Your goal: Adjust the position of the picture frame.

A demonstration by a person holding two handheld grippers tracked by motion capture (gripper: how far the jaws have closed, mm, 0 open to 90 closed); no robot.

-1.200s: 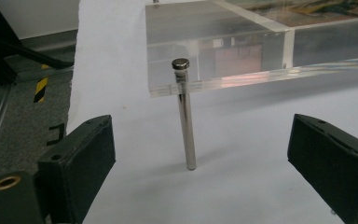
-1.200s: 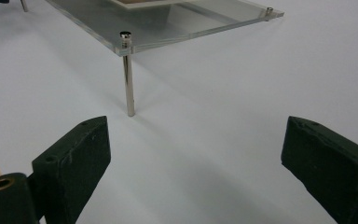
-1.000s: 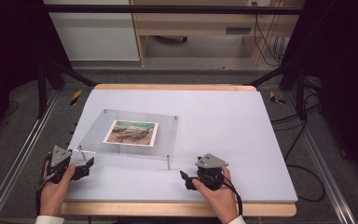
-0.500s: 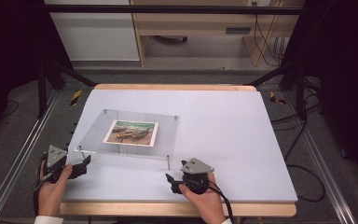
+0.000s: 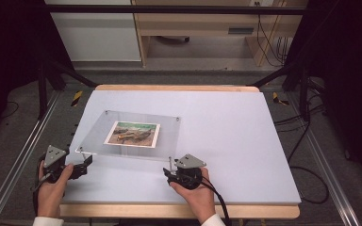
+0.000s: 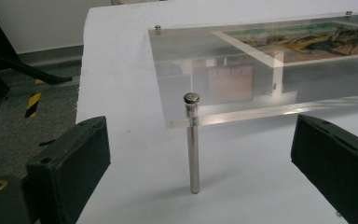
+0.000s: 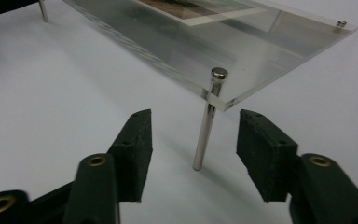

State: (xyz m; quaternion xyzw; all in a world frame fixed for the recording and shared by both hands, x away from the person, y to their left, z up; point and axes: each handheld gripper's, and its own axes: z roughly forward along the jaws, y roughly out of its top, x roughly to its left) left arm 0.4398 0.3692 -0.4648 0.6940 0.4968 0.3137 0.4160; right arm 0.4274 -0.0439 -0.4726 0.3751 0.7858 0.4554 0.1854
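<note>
The clear acrylic frame is standing on thin metal legs on the left half of the desk, its long axis running along the desk's near edge and its picture facing up. The right gripper has just been closing its fingers around the near right leg, not yet touching it. The left gripper is waiting with fingers wide apart around the near left leg. An off-centre squeeze is likely to bend a leg or skid the frame sideways.
</note>
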